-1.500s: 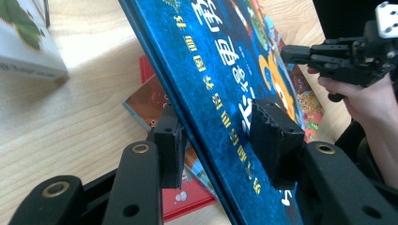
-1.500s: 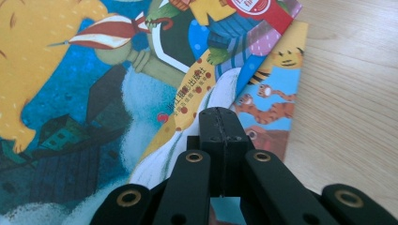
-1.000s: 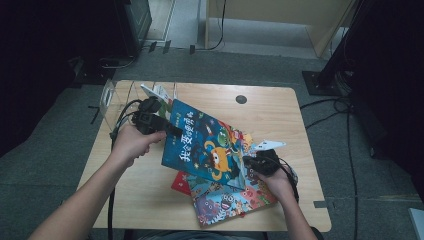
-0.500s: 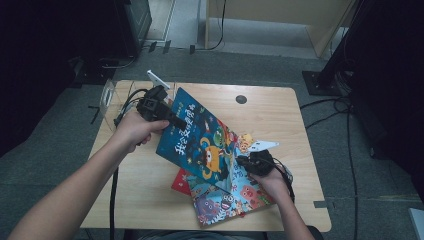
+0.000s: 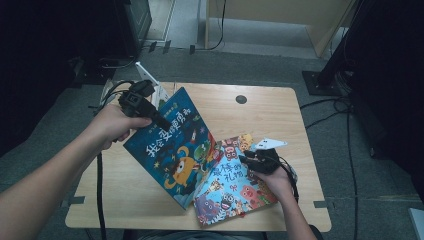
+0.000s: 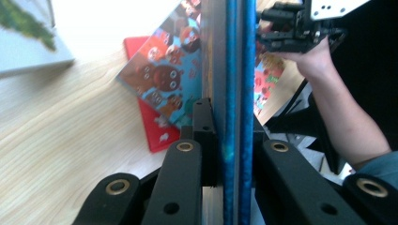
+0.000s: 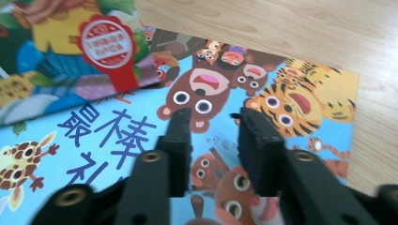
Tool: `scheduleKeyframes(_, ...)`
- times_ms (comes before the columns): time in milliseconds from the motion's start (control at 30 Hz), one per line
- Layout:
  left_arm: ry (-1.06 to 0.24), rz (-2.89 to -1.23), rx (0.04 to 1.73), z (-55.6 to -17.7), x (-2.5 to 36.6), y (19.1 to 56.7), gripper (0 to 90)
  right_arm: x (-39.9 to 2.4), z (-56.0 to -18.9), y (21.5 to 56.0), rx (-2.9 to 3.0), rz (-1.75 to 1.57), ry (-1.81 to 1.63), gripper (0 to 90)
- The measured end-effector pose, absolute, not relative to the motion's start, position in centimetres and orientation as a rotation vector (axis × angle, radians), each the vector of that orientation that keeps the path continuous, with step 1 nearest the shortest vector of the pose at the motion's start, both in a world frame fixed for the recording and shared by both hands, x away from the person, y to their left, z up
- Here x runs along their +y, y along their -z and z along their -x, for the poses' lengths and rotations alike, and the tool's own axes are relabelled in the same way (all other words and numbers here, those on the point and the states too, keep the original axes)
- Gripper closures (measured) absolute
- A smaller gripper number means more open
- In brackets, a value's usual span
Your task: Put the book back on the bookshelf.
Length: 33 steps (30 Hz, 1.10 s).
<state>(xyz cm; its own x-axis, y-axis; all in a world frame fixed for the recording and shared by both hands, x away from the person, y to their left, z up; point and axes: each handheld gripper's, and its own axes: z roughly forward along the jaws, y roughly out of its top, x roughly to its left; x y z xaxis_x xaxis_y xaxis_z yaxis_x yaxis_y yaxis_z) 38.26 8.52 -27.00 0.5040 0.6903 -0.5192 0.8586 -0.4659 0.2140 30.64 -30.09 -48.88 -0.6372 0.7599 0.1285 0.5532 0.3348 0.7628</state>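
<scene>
My left gripper [image 5: 161,121] is shut on the upper edge of a dark blue picture book [image 5: 172,150] with an orange monster on its cover, and it holds the book tilted steeply off the table. Its jaws have just been closing on the book's edge [image 6: 234,93], which runs between the left gripper's [image 6: 230,124] pads. A light-blue animal picture book [image 5: 235,187] lies flat beneath it. My right gripper [image 5: 246,159] hovers over that cover [image 7: 117,136]. The right gripper's [image 7: 215,119] jaws have just been opening, with nothing between them.
A red book [image 6: 150,126] lies under the light-blue one. A white book [image 5: 161,93] sits at the far left corner of the wooden table [image 5: 270,120], which has a round hole [image 5: 241,99] at the back. Cables trail off both sides onto the grey floor.
My left hand has risen and drawn back with the blue book, which now stands steeper and uncovers more of the light-blue book. The right hand has barely shifted.
</scene>
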Motion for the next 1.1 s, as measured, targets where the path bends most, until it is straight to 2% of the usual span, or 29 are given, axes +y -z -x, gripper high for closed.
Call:
scheduleKeyframes(133,0.454,-2.264,1.285,-37.4,10.2,26.3,83.7,-29.5,-30.9,49.1,2.362,-1.16,-1.16,54.4)
scheduleKeyframes(300,0.459,-2.21,1.311,-36.3,12.7,25.7,83.7,-29.2,-31.2,49.2,2.357,-1.149,-1.158,50.8)
scheduleKeyframes(1100,0.412,-1.982,1.526,-31.2,24.2,27.0,83.1,-28.0,-32.4,49.3,2.371,-1.116,-1.167,49.8)
